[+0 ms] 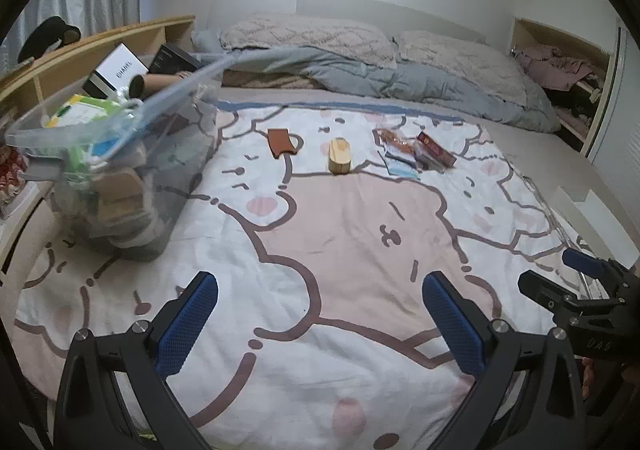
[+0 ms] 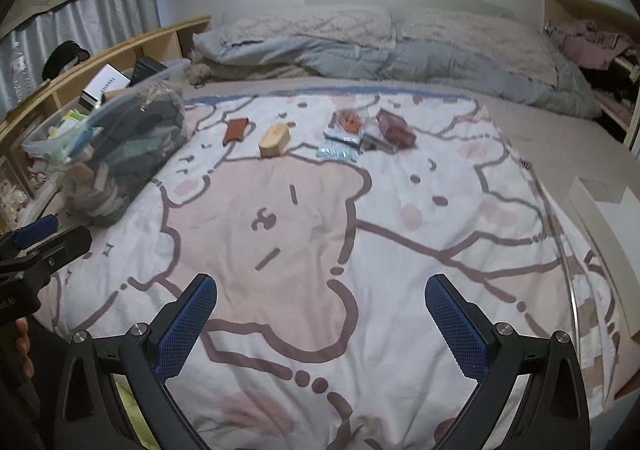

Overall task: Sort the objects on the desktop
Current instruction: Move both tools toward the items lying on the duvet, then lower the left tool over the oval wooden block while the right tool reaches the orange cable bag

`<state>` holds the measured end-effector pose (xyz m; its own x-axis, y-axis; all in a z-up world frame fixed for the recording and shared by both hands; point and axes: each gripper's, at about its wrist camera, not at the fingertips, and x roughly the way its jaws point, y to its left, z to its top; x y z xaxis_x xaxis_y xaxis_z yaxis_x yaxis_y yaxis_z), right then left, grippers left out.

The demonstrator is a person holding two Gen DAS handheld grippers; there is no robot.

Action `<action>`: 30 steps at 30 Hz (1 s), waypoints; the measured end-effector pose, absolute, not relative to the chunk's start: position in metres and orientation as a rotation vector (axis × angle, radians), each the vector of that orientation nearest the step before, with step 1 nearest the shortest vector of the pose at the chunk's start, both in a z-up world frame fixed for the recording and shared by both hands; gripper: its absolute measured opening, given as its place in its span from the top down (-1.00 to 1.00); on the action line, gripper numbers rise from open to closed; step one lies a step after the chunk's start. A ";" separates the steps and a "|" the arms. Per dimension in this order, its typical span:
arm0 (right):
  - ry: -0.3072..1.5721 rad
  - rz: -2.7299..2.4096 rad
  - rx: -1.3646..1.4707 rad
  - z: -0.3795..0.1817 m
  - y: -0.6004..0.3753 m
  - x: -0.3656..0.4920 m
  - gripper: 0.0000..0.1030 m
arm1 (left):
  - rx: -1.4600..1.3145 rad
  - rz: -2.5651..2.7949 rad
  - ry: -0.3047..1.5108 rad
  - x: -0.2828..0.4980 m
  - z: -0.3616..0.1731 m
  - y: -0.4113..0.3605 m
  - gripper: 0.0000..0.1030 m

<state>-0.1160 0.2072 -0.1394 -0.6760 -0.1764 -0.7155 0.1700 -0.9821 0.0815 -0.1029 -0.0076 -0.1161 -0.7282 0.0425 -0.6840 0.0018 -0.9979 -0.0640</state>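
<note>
1. Left wrist view: left gripper (image 1: pixel 320 314), blue pads spread wide apart, nothing between them, hovering over the cartoon-print blanket (image 1: pixel 344 234). The right gripper (image 1: pixel 576 278) shows at the right edge of this view.
2. Right wrist view: right gripper (image 2: pixel 320 314), pads likewise wide apart and empty, over the near part of the same blanket.
3. Clear plastic bin (image 1: pixel 120 153): on the bed's left side, tilted, already crowded with boxes, packets and a dark tube.
4. Loose items, in a row across the far part of the blanket, well apart from both grippers:
   - brown leather pouch (image 1: pixel 282 143), nearest the bin;
   - pale wooden case (image 1: pixel 340 155), just right of the pouch;
   - cluster of packets (image 1: pixel 400 153), with a dark red box (image 1: pixel 436 149) at its right end, overlapping.
5. Step in hand, by judgement: between picks; nothing is held.
6. Next move, by judgement: reach forward to one item, probably the pouch or case since each lies alone, close on it, then carry it to the bin. The overlapping cluster would need separating.
</note>
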 end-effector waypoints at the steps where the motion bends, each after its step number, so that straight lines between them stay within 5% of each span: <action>1: -0.011 -2.708 1.183 -0.144 0.207 -0.120 -1.00 | -1.161 2.893 -0.094 -0.107 -0.120 -0.007 -1.00; 30: 0.026 -2.556 1.341 -0.205 0.215 -0.212 -1.00 | -1.256 2.786 -0.102 -0.222 -0.177 0.008 -1.00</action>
